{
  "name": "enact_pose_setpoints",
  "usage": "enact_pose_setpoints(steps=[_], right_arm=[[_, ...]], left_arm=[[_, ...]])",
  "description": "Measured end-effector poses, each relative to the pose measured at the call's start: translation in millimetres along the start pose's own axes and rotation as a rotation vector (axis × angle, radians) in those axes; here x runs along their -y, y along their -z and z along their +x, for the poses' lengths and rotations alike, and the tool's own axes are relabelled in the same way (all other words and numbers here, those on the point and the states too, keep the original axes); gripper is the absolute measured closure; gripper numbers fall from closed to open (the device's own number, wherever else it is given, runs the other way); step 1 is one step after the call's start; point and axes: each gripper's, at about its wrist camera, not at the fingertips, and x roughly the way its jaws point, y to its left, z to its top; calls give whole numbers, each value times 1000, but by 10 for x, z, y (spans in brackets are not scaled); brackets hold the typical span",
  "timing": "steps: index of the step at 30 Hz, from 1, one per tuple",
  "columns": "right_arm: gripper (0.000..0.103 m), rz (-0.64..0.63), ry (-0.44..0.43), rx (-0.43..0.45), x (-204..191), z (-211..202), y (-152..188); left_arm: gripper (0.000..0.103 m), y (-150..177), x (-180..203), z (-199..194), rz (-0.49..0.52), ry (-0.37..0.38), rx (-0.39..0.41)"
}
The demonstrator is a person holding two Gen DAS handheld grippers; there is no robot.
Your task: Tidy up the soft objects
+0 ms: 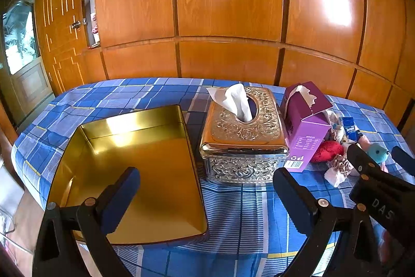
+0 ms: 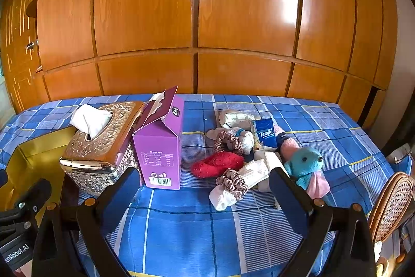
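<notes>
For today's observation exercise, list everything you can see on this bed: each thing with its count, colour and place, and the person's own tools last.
tin tray: one, gold, empty, left end of bedspread
tissue holder: one, silver and gold embossed, white tissue sticking out, right of tray
carton: one, purple, opened top, beside holder
strawberry plush: one, red, in pile right of carton
scrunchies: two, dusty pink, in pile
tissue pack: one, blue, back of pile
plush toy: one, turquoise with pink, right edge of pile
white cloths: several, among pile
bedspread: blue plaid
left gripper: open, above tray and holder
right gripper: open, facing pile
</notes>
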Motion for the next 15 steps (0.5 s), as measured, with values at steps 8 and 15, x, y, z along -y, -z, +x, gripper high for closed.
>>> enact_pose_setpoints(steps=[8,15], right_arm=[[1,15,10,5,69,7,-9],[1,48,35,13,240,40,-55]], left_arm=[[0,6,52,-17,18,4,1],[0,9,138,-13,44,9,-2]])
